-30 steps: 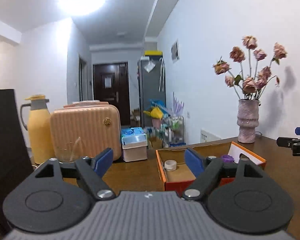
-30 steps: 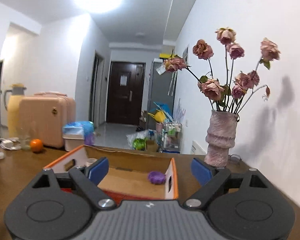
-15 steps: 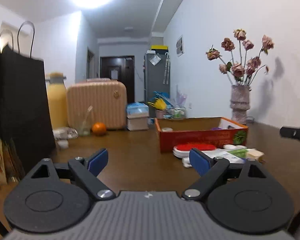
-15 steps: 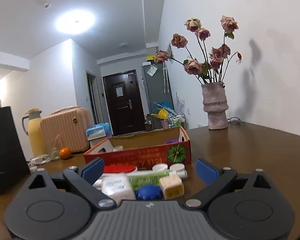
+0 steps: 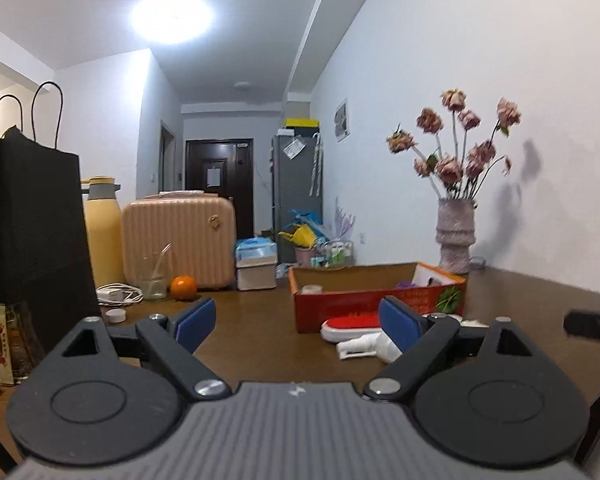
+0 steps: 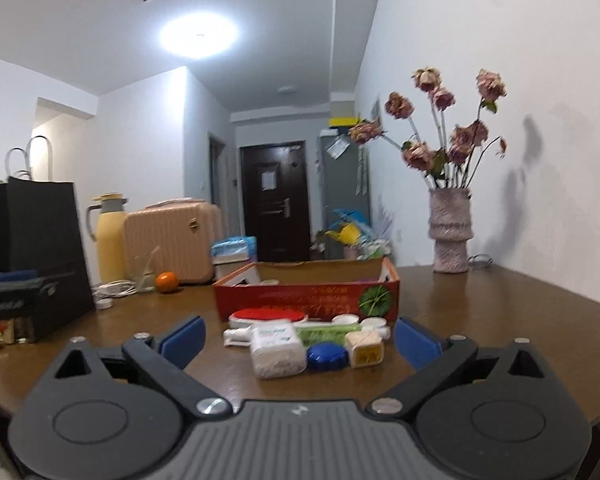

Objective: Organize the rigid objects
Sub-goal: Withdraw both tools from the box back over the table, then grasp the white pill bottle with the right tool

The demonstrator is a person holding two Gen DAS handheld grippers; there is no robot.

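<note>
A lived-in home: a hallway to a dark front door (image 5: 219, 184), a suitcase (image 5: 179, 240), a vase of dried roses (image 6: 449, 236) on the bench (image 6: 480, 300)

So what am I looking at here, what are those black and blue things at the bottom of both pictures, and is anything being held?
Those are two hand-held grippers, one in each of a person's hands, each with a camera looking forward along its blue-padded fingers. One picture is from the left gripper, the other from the right gripper. The left's jaws are opening, the right's stand wide, and neither holds anything. On the brown table sits a red cardboard box. In front of it lie small items: a red brush, a white bottle, a blue round case and a cream cube. A vase of dried roses stands behind.
</note>
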